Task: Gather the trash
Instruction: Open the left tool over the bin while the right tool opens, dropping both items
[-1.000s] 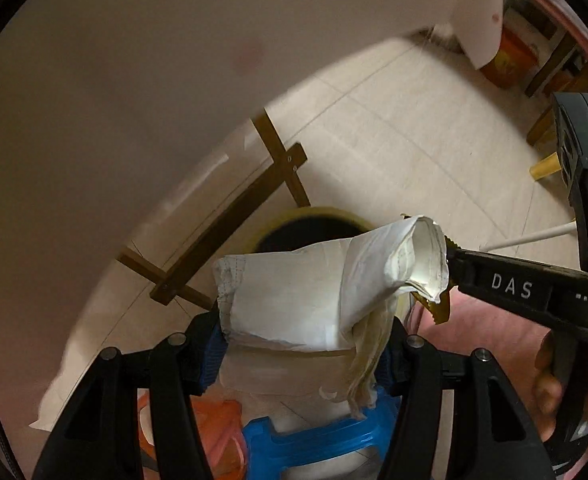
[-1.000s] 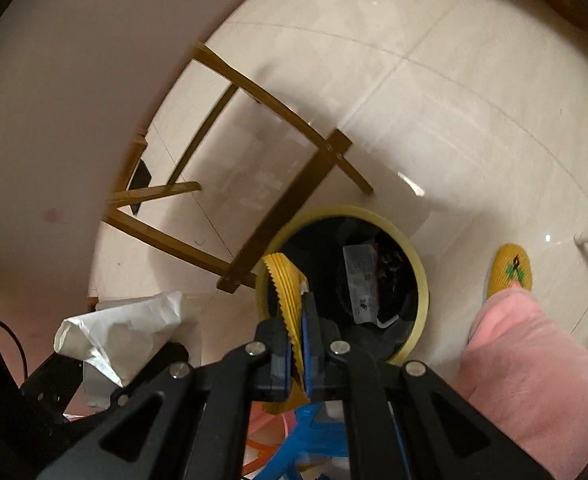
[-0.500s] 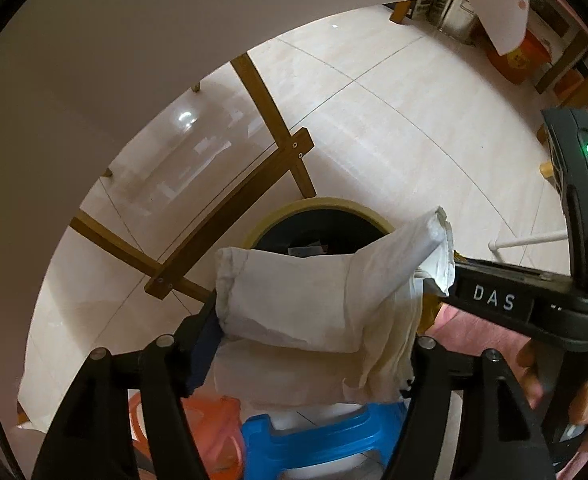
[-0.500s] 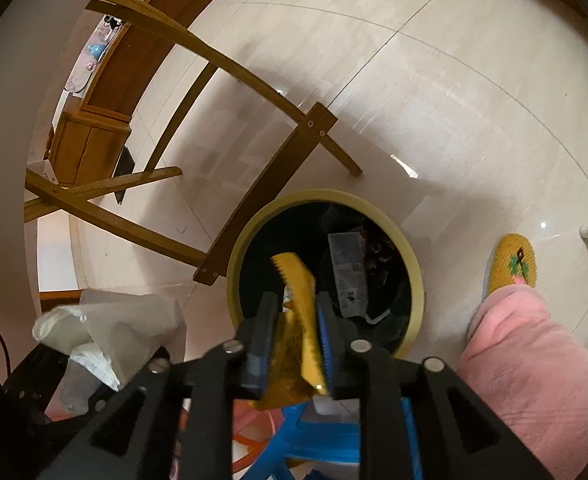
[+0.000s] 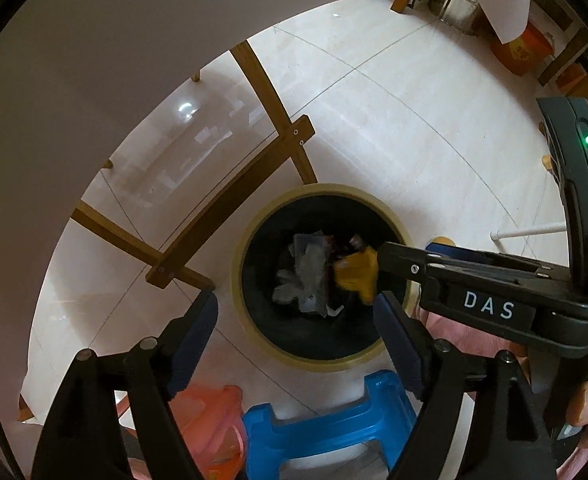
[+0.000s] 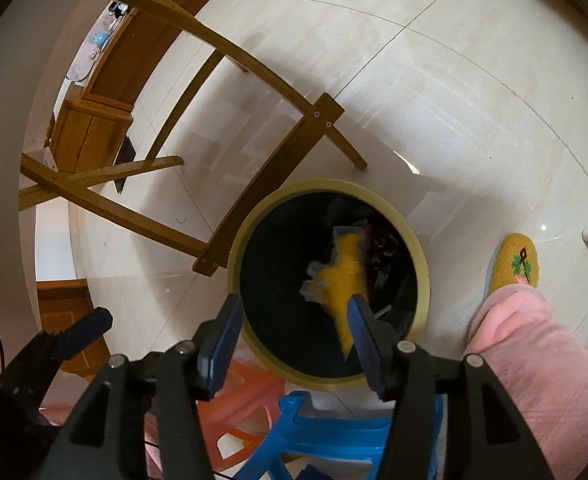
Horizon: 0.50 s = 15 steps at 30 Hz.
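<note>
Both grippers hang over the yellow-rimmed bin (image 5: 321,280) at frame centre, their jaws having just been opening. The left gripper (image 5: 294,312) stands wide and empty, with the white tissue (image 5: 302,276) lying inside the bin. The right gripper (image 6: 294,324) is spread too, and the yellow wrapper (image 6: 344,276), blurred, is beside its right pad over the bin's mouth.

I am holding my left gripper (image 5: 294,312) straight above the bin (image 5: 398,224), which is standing on the floor (image 5: 394,120). My right gripper (image 6: 294,320) is reaching in beside it, from the right in the left wrist view. A wrapper (image 6: 344,276) is hanging over the bin's mouth, just beside my right gripper's right-hand finger (image 6: 364,330). Crumpled paper (image 5: 306,276) is lying inside the bin. A wooden frame (image 5: 229,216) is standing behind and to the left of the bin. A stool (image 5: 326,420) is sitting nearest me, in front of the bin, with a bag (image 5: 209,420) lying to its left. A slipper (image 6: 514,268) is resting on the floor to the bin's right.
</note>
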Motion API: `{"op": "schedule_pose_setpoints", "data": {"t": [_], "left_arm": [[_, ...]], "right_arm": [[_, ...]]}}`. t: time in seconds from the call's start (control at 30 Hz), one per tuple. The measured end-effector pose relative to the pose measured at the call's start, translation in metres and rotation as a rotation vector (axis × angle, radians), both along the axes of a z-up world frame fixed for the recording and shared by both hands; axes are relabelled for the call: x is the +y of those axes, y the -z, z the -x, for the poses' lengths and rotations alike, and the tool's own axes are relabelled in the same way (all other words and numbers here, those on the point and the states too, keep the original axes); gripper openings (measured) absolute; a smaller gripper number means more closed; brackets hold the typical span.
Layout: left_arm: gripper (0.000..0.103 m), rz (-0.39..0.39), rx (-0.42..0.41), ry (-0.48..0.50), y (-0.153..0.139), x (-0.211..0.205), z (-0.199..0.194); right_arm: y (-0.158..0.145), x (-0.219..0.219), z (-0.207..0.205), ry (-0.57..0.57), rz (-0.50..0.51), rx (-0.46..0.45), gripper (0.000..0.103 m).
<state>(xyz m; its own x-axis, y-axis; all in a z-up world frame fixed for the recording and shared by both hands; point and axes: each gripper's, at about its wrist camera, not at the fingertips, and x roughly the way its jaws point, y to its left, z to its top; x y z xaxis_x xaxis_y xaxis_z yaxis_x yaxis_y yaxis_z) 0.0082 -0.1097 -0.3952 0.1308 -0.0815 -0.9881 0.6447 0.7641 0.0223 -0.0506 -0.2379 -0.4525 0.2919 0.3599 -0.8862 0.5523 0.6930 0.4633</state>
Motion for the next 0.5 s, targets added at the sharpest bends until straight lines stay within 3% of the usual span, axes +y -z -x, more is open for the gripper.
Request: {"op": "schedule_pose_setpoints", "data": {"t": [0.5], "left_arm": [[0.08,-0.01,0.009,0.003,-0.014,0.005,0.004]], "right_arm": [[-0.009,0.005,0.003,-0.034,0.036,-0.009,0.055]]}}
